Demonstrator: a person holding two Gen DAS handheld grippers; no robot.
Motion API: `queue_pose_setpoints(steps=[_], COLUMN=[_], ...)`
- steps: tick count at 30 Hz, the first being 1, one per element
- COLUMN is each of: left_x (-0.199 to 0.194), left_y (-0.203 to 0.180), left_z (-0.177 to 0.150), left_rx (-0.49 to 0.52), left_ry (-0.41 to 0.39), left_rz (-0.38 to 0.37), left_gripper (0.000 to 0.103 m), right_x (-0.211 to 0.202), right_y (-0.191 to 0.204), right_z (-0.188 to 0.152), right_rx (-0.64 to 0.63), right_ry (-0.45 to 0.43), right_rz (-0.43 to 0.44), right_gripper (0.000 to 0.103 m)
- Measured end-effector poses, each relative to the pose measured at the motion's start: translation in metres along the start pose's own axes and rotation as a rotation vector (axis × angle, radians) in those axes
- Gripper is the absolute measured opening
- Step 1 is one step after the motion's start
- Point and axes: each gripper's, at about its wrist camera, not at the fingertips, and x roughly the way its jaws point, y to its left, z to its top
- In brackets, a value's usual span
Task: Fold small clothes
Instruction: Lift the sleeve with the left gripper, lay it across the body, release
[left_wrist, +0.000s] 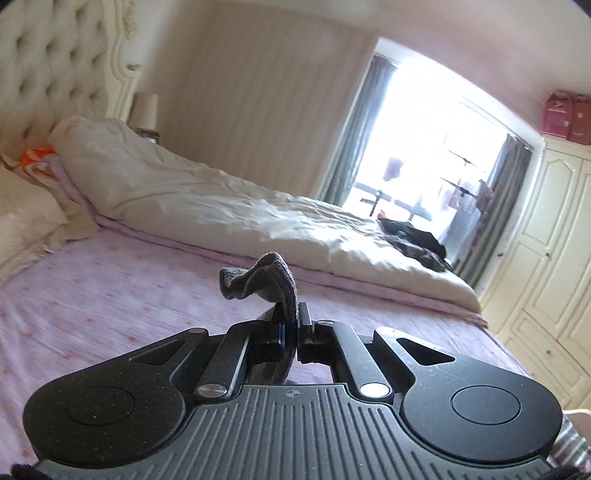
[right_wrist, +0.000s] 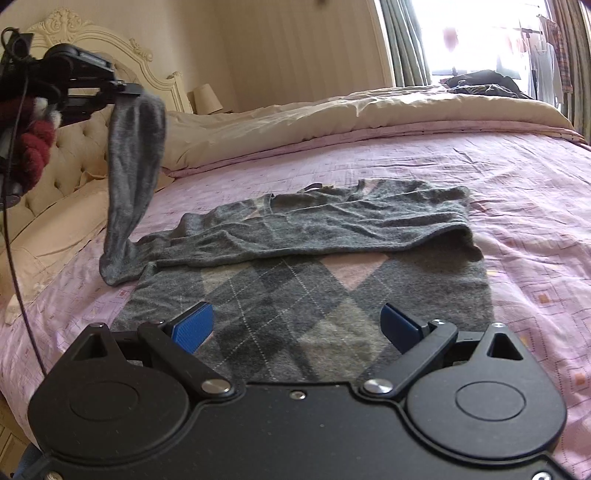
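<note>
A grey argyle sweater (right_wrist: 314, 295) lies flat on the pink bedsheet (right_wrist: 517, 206), with one sleeve folded across its chest. My left gripper (left_wrist: 290, 314) is shut on the cuff of the other sleeve (left_wrist: 266, 280). In the right wrist view the left gripper (right_wrist: 125, 88) holds that sleeve (right_wrist: 129, 177) lifted high at the sweater's left side. My right gripper (right_wrist: 299, 325) is open and empty, low over the sweater's hem, its blue pads (right_wrist: 194, 325) wide apart.
A cream duvet (left_wrist: 221, 199) is bunched along the far side of the bed, with dark clothes (left_wrist: 417, 240) on it. A tufted headboard (left_wrist: 44, 66) and pillows (left_wrist: 22, 218) are at the left. A white wardrobe (left_wrist: 546, 240) stands at the right.
</note>
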Motion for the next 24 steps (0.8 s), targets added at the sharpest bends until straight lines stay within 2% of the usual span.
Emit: queue_pose_setpoints(steps=[4, 8, 10, 11, 12, 13, 15, 18, 22, 24], left_x=[0.05, 0.084, 0.092, 0.093, 0.093, 0.091, 0.079, 0.061, 0.043, 0.033], left_y=[-0.043, -0.066, -0.075, -0.078, -0.081, -0.082, -0.083, -0.083, -0.059, -0.043], left_z=[-0.034, -0.068, -0.081, -0.084, -0.085, -0.086, -0.087, -0.089, -0.106, -0.119], left_rx=[0.024, 0.042, 0.081, 0.098, 0.11, 0.115, 0.128, 0.176, 0.196, 0.197], left_ry=[0.083, 0.165, 0.19, 0.199, 0.205, 0.201, 0.176, 0.14, 0.164, 0.185], left_rz=[-0.071, -0.1, -0.099, -0.096, -0.092, -0.096, -0.108, -0.057, 0.028, 0.087], left_gripper=[0.005, 0.006, 0.011, 0.017, 0.032, 0.037, 0.038, 0.042, 0.045, 0.045], right_x=[-0.005, -0.005, -0.004, -0.003, -0.002, 0.0, 0.004, 0.014, 0.033, 0.048], right_y=[-0.017, -0.03, -0.034, -0.035, -0.036, -0.037, -0.04, -0.043, -0.043, -0.044], right_z=[0.002, 0.004, 0.004, 0.005, 0.006, 0.007, 0.011, 0.022, 0.04, 0.048], right_rx=[0.028, 0.05, 0.055, 0.056, 0.056, 0.056, 0.058, 0.071, 0.067, 0.062], right_ry=[-0.008, -0.009, -0.005, -0.003, -0.002, -0.002, -0.004, -0.011, -0.023, -0.009], right_rz=[-0.018, -0.033, -0.036, -0.037, -0.037, -0.038, -0.034, -0.012, 0.032, 0.054], right_gripper=[0.098, 0.098, 0.098, 0.098, 0.098, 0.098, 0.098, 0.098, 0.095, 0.075])
